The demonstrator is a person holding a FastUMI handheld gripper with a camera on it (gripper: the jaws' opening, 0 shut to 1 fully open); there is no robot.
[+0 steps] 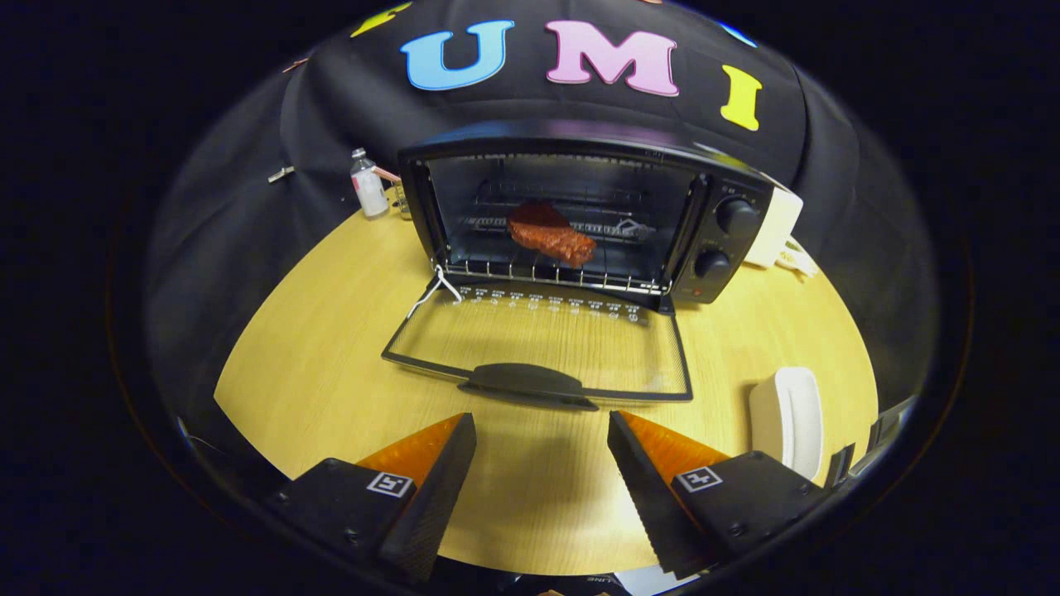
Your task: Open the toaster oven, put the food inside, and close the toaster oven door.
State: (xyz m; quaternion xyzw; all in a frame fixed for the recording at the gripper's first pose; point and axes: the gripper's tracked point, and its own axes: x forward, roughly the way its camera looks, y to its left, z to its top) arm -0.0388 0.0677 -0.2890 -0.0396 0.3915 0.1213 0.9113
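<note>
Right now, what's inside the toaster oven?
A reddish piece of food lies on the wire rack inside the toaster oven; below the rack is hidden. The gripper jaws hang open before the lowered door.

Light wood-grain table (315, 356), smooth and slightly shiny. Glossy black toaster oven (580, 215) with thin metal wire rack (546, 271) and clear glass door (538, 343) in dark frame. Rough-looking, reddish-brown food (551, 234). Matt white plastic dish (787, 420). Gripper (542, 480) fingers spread, ribbed on inner faces.

The toaster oven (580, 207) is black, the food (551, 234) reddish-brown, the table (331, 348) light wood-grain (pale yellow), the dish (787, 418) white.
</note>
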